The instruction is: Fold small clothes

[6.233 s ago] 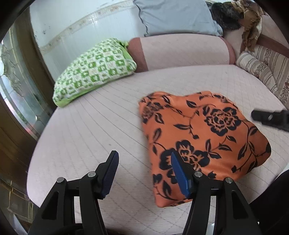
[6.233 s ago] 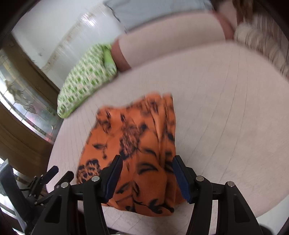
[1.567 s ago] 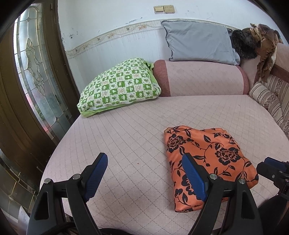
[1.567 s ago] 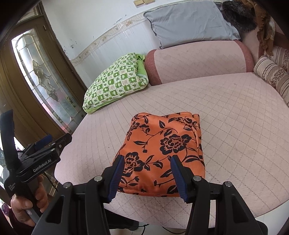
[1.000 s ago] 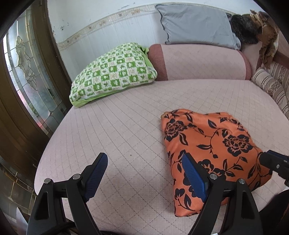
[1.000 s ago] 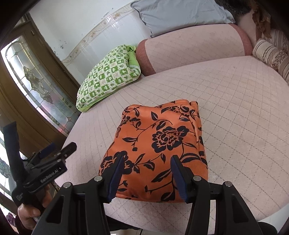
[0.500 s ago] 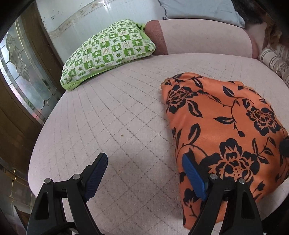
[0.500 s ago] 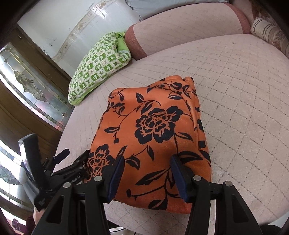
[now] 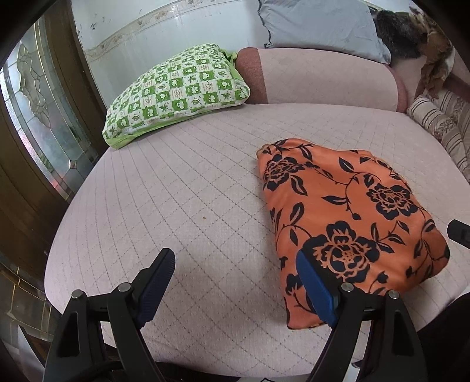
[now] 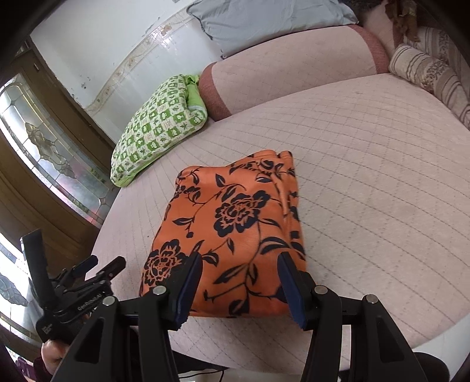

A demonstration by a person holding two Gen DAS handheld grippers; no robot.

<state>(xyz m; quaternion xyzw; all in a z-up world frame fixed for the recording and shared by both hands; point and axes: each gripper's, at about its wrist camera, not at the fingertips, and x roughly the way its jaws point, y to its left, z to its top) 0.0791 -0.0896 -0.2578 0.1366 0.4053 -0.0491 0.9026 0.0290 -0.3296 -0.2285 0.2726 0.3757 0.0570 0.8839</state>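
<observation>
A folded orange cloth with black flowers [image 9: 346, 211] lies on the pink quilted bed [image 9: 191, 191], close to its near edge. My left gripper [image 9: 235, 264] is open over bare mattress just left of the cloth; its right finger [image 9: 311, 282] overlaps the cloth's near left corner in the picture. In the right wrist view the same cloth [image 10: 235, 223] fills the middle. My right gripper [image 10: 238, 261] hangs open above its near edge, nothing pressed between the pads. The left gripper [image 10: 107, 263] shows at lower left, held by a hand [image 10: 51, 357].
A green checked pillow [image 9: 176, 94] lies at the back left against a pink bolster [image 9: 323, 79], with a grey pillow [image 9: 317, 26] above it. Striped cushions [image 9: 440, 123] line the right side. A wooden door with patterned glass [image 9: 38, 117] stands to the left.
Half a second ago both cameras sat closer over the cloth; both have now drawn back a little. The cloth lies as before and neither gripper's jaws have changed.
</observation>
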